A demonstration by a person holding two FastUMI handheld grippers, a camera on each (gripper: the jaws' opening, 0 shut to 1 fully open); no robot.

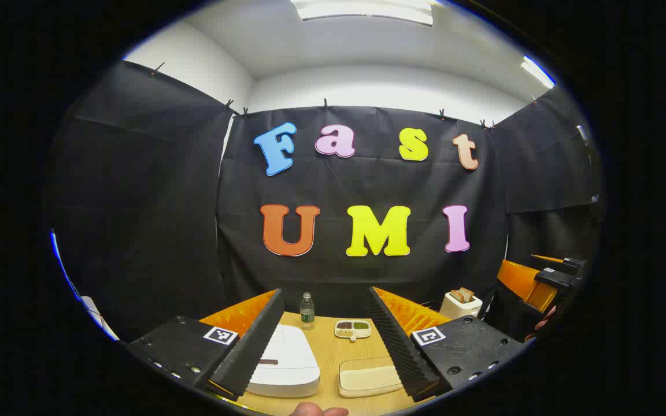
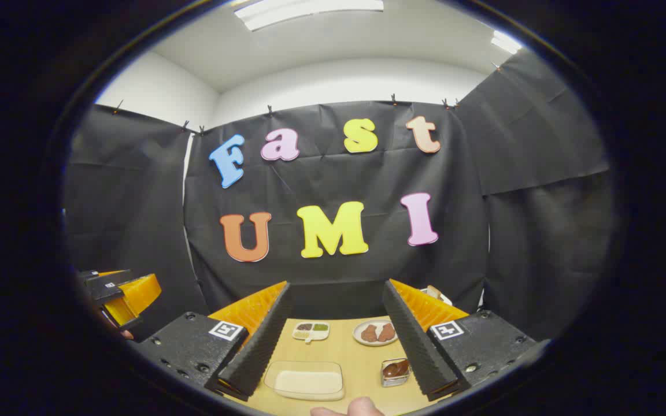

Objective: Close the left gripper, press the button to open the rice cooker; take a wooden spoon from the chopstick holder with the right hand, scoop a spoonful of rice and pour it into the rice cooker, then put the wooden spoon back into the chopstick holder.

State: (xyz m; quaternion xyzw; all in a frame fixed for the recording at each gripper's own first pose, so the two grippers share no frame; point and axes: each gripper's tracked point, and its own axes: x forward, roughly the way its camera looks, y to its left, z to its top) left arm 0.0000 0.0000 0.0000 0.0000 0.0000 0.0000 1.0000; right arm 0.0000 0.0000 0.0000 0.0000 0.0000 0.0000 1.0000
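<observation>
No readable text on any object

Right gripper [image 2: 333, 346] jaws apart above wooden table [image 2: 356, 352] — rice tray [image 2: 305, 381] between, untouched

A light wooden table [image 1: 327, 358] carries a white rice cooker [image 1: 284, 361] at the left, with a shallow tray of rice [image 1: 367, 378] just beside it. Farther back stand a water bottle [image 1: 307, 310], a divided dish [image 1: 352, 329] and a toaster [image 1: 460, 304]. A plate [image 2: 374, 333] and 1 small container [image 2: 395, 371] sit to the right.
</observation>
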